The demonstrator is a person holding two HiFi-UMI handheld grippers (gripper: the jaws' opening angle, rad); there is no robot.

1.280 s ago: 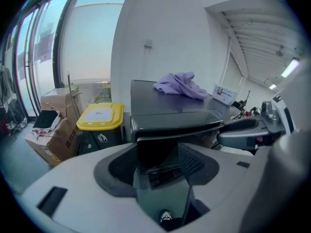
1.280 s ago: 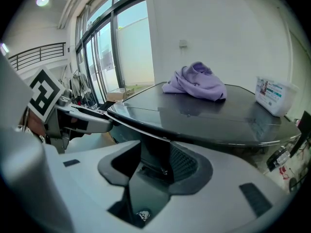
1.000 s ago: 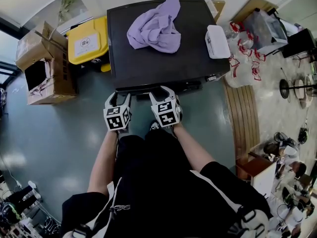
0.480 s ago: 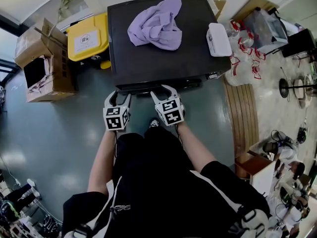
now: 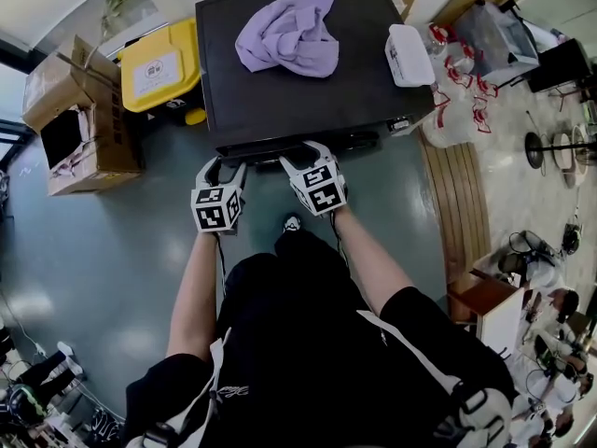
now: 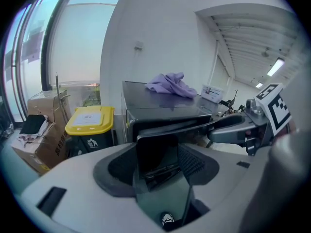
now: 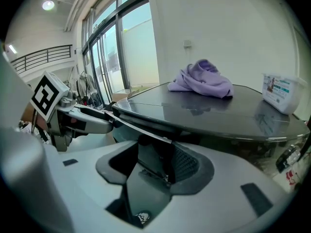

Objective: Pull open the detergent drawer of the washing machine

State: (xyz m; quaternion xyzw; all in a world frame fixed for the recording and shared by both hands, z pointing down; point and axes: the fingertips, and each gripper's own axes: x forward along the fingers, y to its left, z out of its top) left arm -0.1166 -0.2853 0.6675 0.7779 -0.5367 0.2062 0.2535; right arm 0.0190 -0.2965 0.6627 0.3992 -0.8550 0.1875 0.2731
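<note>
The washing machine [image 5: 308, 101] has a dark top, and its front edge faces me. My left gripper [image 5: 226, 164] is at the machine's front left corner. In the left gripper view a dark drawer front [image 6: 156, 152] fills the gap between its pads, so it is shut on that. My right gripper [image 5: 303, 152] is at the front edge just to the right. Its jaws have just been opening and now straddle a thin dark edge [image 7: 146, 135] of the machine's front without pressing on it.
A purple cloth [image 5: 284, 31] and a white box [image 5: 409, 54] lie on the machine's top. A yellow-lidded bin [image 5: 160, 63] and cardboard boxes [image 5: 79, 119] stand to the left. To the right are wooden boards [image 5: 457, 203] and clutter. The person's legs and a shoe [image 5: 291, 224] are below the grippers.
Both grippers stay at the machine's front edge. The right gripper's jaws stand a little wider than before. The head view has shifted slightly.
</note>
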